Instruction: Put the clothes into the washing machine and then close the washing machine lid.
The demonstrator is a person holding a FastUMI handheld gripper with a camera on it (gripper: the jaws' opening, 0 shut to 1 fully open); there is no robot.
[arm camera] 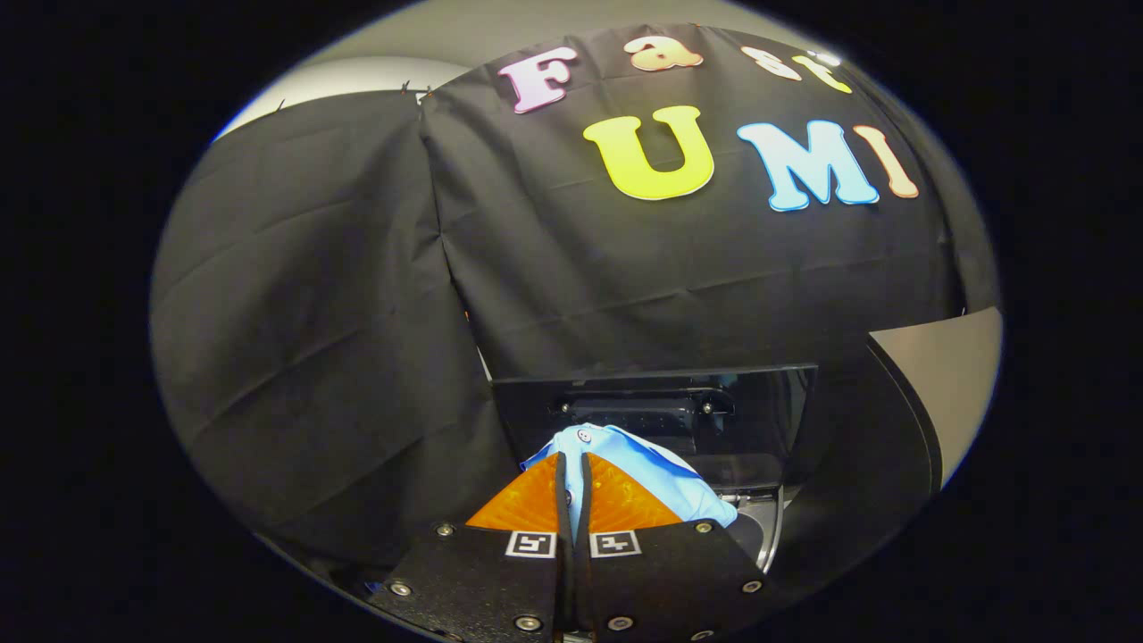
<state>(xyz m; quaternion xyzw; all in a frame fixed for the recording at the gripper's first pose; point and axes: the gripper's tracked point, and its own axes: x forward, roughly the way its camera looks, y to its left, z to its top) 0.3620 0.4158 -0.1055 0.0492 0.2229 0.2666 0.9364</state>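
My gripper (571, 464) is shut on a light blue shirt (652, 473) with white buttons. Its two orange fingers (522, 505) press together with a thin fold of the cloth pinched between them. The shirt bunches up over the fingertips and hangs to their right. Just beyond and below the shirt stands the washing machine, its dark glossy lid (768, 415) raised upright behind the cloth. Part of the machine's opening with a silver rim (768, 536) shows right of the fingers, under the hanging shirt.
Black cloth walls close off the space behind and to the left of the machine. A dark curved panel (893, 464) and a pale surface (946, 375) lie to the right of the raised lid.
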